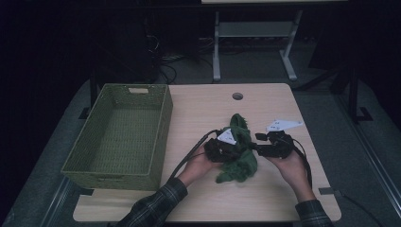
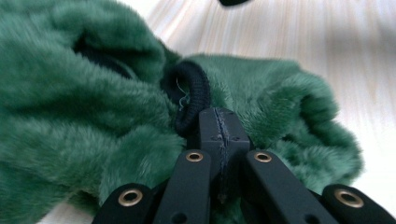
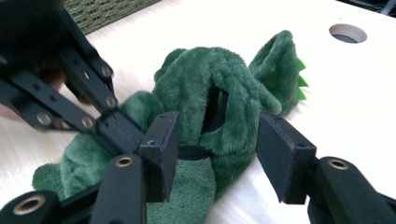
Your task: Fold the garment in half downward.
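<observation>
Plush toy soft and light; black cuff the firm hold

Table [image 1: 203, 101]: basket [image 1: 118, 135] at nine o'clock, well apart from the work. Green plush toy [image 1: 240, 151] lying limp near centre, between both tongs; judged light, floppy, likely to sag and slip by the fur. Left gripper [image 2: 218, 122] clamped shut on black cuff [image 2: 192, 95], the stiffest spot. Right gripper [image 3: 217, 158] parted astride the plush, pads apart from it.

Green basket [image 1: 118, 135] walls off the left; bare tabletop [image 1: 265, 198] near the person.
</observation>
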Demonstrator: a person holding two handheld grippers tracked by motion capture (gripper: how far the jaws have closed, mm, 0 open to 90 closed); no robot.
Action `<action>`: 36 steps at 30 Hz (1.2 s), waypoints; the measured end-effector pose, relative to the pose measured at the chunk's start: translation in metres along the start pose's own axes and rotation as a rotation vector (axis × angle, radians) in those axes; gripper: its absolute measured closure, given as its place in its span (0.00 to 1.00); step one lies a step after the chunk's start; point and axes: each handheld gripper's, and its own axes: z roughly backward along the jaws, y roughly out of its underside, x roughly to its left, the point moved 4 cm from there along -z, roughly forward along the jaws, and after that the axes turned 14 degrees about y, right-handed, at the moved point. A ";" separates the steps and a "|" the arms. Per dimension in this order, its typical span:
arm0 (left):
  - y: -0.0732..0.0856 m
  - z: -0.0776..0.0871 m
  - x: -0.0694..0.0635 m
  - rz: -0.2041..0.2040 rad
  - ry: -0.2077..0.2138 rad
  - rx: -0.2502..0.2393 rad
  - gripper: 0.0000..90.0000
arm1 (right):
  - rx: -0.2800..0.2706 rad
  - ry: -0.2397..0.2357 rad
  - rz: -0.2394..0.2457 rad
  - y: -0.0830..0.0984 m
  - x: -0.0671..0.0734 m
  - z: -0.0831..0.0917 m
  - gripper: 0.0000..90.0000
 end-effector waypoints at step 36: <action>0.014 -0.007 0.006 0.037 0.024 -0.006 1.00 | 0.140 0.041 -0.005 -0.070 -0.028 -0.119 0.57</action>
